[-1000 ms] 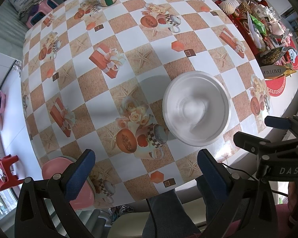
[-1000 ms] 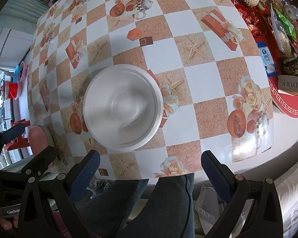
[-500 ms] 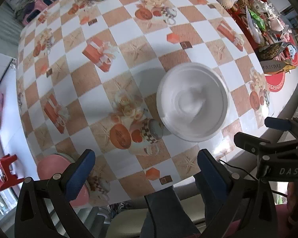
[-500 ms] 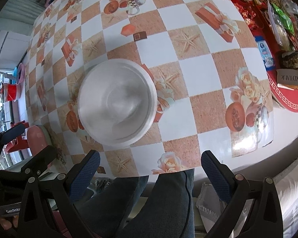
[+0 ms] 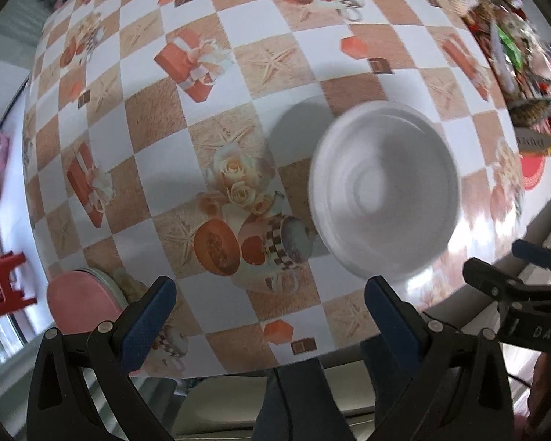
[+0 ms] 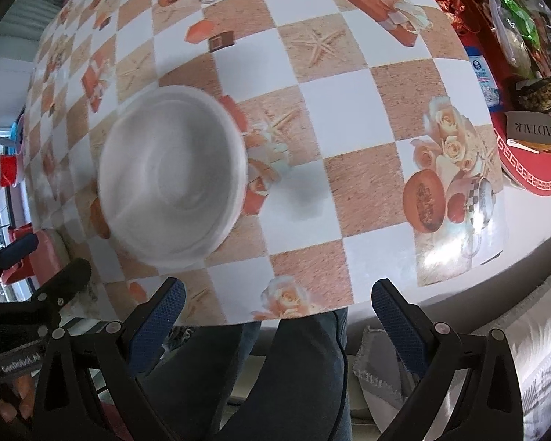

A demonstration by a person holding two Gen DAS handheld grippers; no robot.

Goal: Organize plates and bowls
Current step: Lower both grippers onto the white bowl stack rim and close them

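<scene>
- Both views have drawn nearer the bench (image 5: 238, 117) since earlier.
- White bowl (image 5: 384, 202) sits near its front edge; probably light, stiff, slippery; best pinched at the rim.
- Left gripper (image 5: 268, 303) and right gripper (image 6: 277, 303): jaws apart, empty.

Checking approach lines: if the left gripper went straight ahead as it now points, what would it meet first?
Probably the bare checkered tablecloth. The left gripper, jaws open and empty, aims left of the white bowl, which sits near its right finger. Depth is unclear.

The white bowl (image 6: 172, 180) is motion-blurred; the pink plate (image 5: 80, 303) sits partly hidden behind the left claw (image 5: 268, 312).
</scene>
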